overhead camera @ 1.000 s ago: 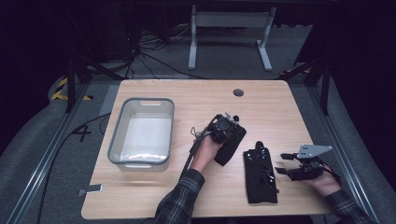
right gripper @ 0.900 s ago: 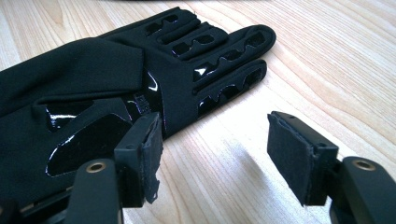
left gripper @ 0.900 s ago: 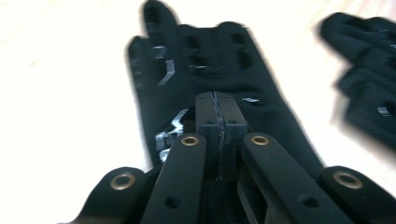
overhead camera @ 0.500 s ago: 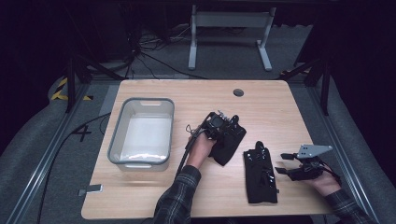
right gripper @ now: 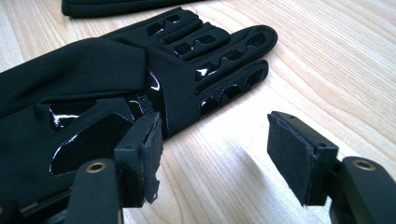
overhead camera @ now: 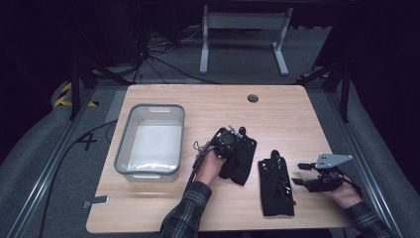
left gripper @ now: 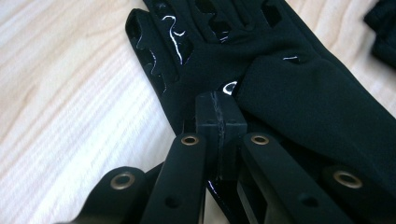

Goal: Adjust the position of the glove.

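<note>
A lab or recording studio is showing here: black curtains are enclosing a wooden table, cables are trailing across grey carpet, and hazard tape is marking the left floor.

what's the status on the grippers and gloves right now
Left gripper shut on folded glove. Right gripper open beside flat glove, not gripping. Bin left of both gloves, nothing blocking.
</note>
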